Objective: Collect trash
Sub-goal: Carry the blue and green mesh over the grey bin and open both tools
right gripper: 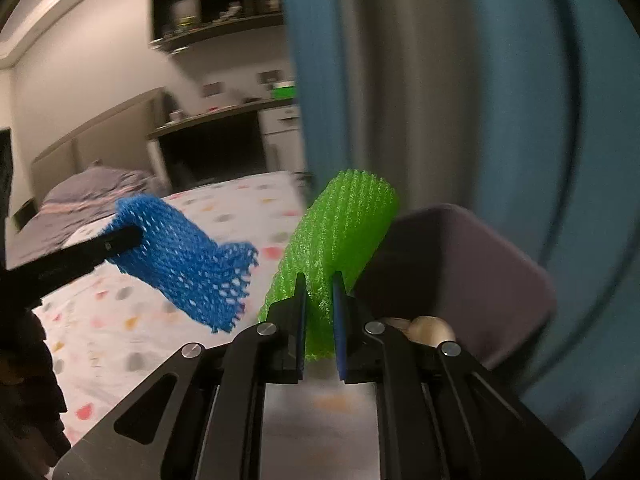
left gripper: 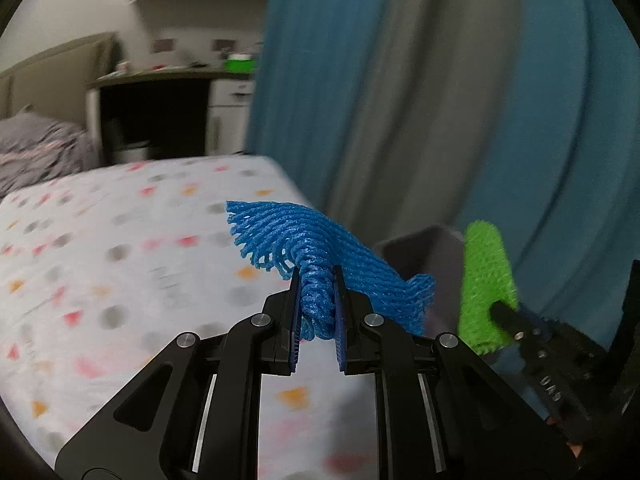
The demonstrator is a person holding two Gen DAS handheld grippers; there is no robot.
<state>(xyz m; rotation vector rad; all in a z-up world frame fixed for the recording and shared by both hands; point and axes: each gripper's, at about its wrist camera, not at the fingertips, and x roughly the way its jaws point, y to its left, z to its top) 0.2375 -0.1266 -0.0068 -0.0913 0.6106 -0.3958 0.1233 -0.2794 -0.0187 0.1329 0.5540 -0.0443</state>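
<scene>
While both pieces of trash are lifted off the bed (left gripper: 120,264), neither is in the bin (right gripper: 480,264) yet: pick-up looks done, drop-off remains.

- Left gripper (left gripper: 317,280): pinching the blue foam net (left gripper: 304,236), centre of the left wrist view, above the bed's near corner.
- Right gripper (right gripper: 319,284): pinching the green foam net (right gripper: 344,224), centre of the right wrist view, just left of the bin.
- Bin: grey, lower right of the right wrist view; pale rounded items (right gripper: 432,328) already inside.
- Surroundings: blue curtain (right gripper: 520,80) behind the bin; desk (left gripper: 168,76) and shelves (right gripper: 224,0) upper left.
- Obstructions: none seen between nets and bin; the curtain hangs close.
</scene>
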